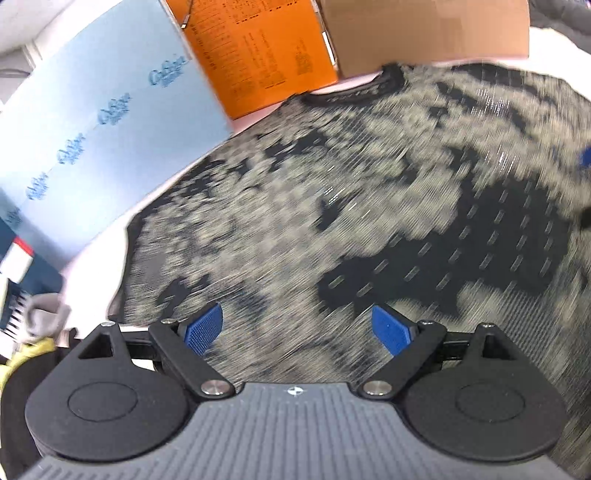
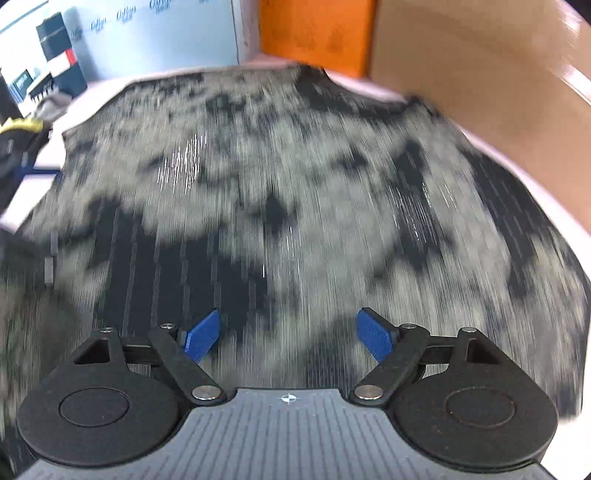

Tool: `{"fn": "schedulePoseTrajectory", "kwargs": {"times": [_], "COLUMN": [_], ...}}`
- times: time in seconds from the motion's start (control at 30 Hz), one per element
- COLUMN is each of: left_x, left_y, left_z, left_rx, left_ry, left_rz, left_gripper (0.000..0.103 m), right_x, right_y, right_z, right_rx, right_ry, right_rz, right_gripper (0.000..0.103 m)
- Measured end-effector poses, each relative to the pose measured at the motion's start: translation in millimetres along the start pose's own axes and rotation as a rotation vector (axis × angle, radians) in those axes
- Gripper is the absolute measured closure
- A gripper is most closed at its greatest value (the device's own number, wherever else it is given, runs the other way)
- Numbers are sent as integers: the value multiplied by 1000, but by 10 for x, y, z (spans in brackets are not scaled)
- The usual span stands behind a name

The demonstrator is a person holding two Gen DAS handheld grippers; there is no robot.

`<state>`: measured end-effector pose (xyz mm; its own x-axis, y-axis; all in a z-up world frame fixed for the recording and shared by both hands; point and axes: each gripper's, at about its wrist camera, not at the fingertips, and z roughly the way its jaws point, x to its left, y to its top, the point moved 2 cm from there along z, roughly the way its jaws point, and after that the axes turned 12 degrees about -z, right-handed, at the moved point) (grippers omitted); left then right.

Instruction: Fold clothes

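A black and beige patterned knit sweater point(image 1: 332, 192) lies spread flat on a pale table, its dark collar point(image 1: 354, 90) toward the boxes at the back. The same sweater point(image 2: 295, 192) fills the right wrist view, blurred by motion. My left gripper point(image 1: 297, 328) hovers over the sweater's lower part, open, with nothing between its blue pads point(image 1: 205, 326). My right gripper point(image 2: 290, 332) is also open above the fabric, its blue pads point(image 2: 373, 334) wide apart and empty. A blue pad of the other gripper point(image 1: 585, 157) shows at the right edge of the left wrist view.
Behind the sweater stand a light blue box point(image 1: 103, 122), an orange box point(image 1: 255, 51) and a brown cardboard box point(image 1: 424, 33). The brown box point(image 2: 480, 92) also runs along the right side. Clutter with a yellow item point(image 1: 26, 354) sits past the table's left edge.
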<state>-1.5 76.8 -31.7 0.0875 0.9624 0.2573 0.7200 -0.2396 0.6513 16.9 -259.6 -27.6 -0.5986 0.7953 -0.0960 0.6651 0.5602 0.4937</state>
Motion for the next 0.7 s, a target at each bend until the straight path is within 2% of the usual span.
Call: {"fn": "schedulePoseTrajectory", "kwargs": {"times": [0.1,0.23,0.33,0.4,0.47,0.53,0.6,0.7], "left_x": [168,402,562,617,593,479,301,55], "left_y": [-173,-317,-338,-282,-152,16,155,224], "left_z": [-60,-117,-193,-244,-270,-256,-187,-100], "left_rx": [-30,-38,-50,-47,-21,44,144,226], "left_ry": [43,94,117,95,28,-70,-141,-157], "left_rz": [77,137,135,90,8,-94,-173,-219], "left_gripper": [16,16,16,16,16,16,16,16], "right_x": [97,165,202,261,377,534,716,975], "right_y": [-513,-1116,-1457,-1595,-1621,-1501,-1272,-954], "right_z": [-273,-648,-908,-1084,-1231,-1285,-1214,-999], "right_rx": [10,35,61,56,14,-65,-139,-218], "right_ry": [-52,-115,-165,-236,-302,-303,-253,-147], "right_rz": [48,152,227,252,253,231,211,189], "right_gripper": [13,9,9,9,9,9,9,9]}}
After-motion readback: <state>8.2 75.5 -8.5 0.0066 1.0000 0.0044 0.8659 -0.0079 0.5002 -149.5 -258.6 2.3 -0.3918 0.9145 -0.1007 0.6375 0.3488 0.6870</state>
